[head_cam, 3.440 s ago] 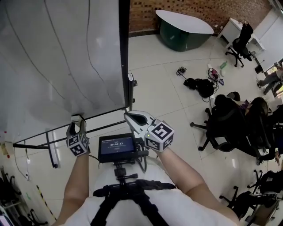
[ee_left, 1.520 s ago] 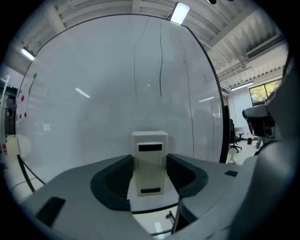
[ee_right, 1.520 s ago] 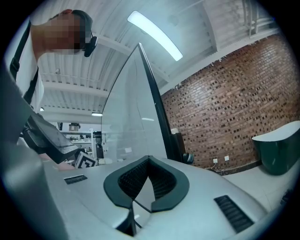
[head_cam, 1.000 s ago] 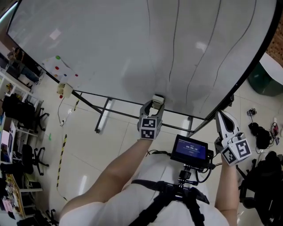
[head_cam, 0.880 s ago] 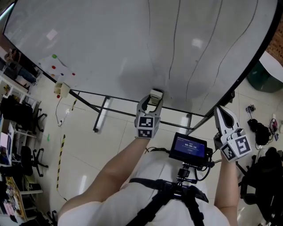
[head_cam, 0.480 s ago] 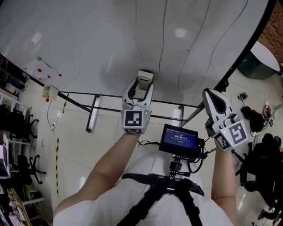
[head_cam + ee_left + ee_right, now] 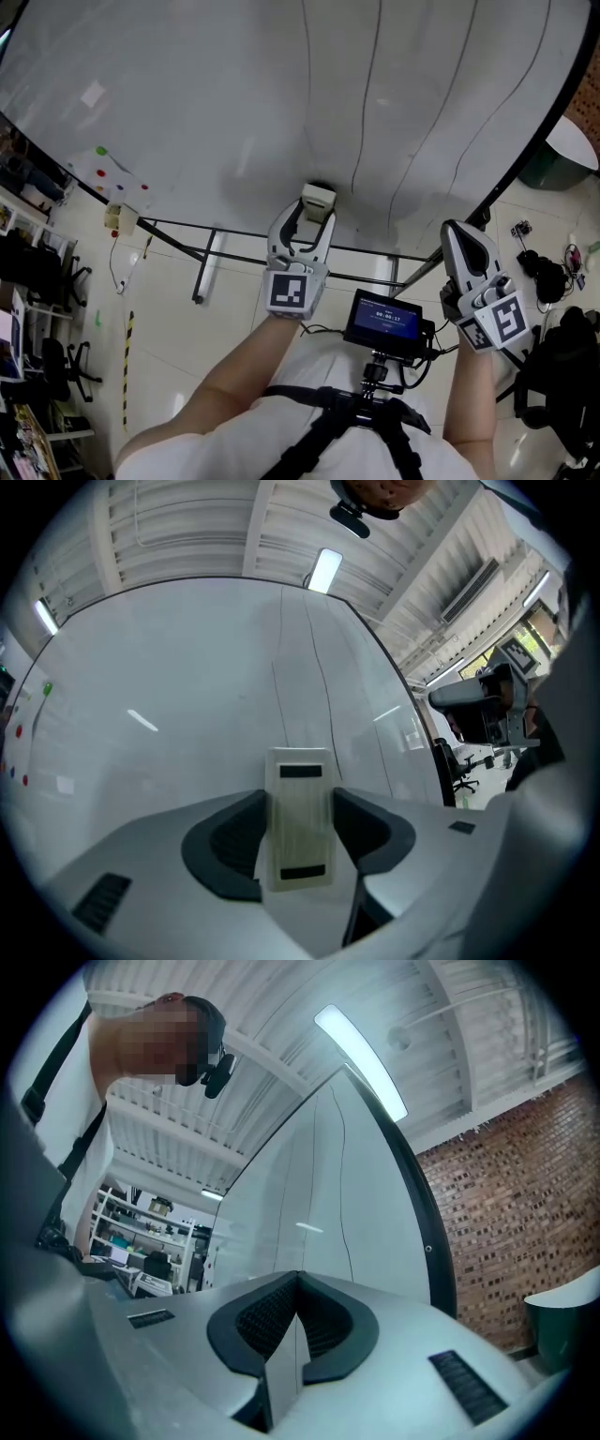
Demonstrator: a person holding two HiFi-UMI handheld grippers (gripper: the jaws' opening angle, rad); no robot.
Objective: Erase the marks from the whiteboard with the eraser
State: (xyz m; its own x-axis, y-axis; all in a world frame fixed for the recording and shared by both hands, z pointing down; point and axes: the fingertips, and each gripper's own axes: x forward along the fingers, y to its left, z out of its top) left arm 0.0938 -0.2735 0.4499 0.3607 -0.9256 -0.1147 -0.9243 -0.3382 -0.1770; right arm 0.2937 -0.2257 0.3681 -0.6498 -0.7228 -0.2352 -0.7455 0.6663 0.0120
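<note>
A large whiteboard [image 7: 234,103] fills the top of the head view, with several long black lines [image 7: 373,84] running down it. My left gripper [image 7: 307,217] is shut on a pale eraser [image 7: 317,200], whose end sits at or just off the board's lower part. In the left gripper view the eraser [image 7: 298,827] stands upright between the jaws, with the board [image 7: 169,696] and its thin black lines [image 7: 283,677] behind. My right gripper [image 7: 462,246] is shut and empty, held off near the board's black right edge [image 7: 553,89]. The right gripper view shows the pads [image 7: 272,1321] pressed together.
Coloured magnets [image 7: 108,164] sit at the board's lower left. The black stand bar [image 7: 244,234] runs under the board. A small screen [image 7: 382,321] hangs on the person's chest rig. Office chairs [image 7: 37,272] stand left; a chair [image 7: 567,375] and bags right.
The view has shifted a little. My left gripper with the eraser has stayed at the board's lower part, and the right gripper has stayed near the board's right edge.
</note>
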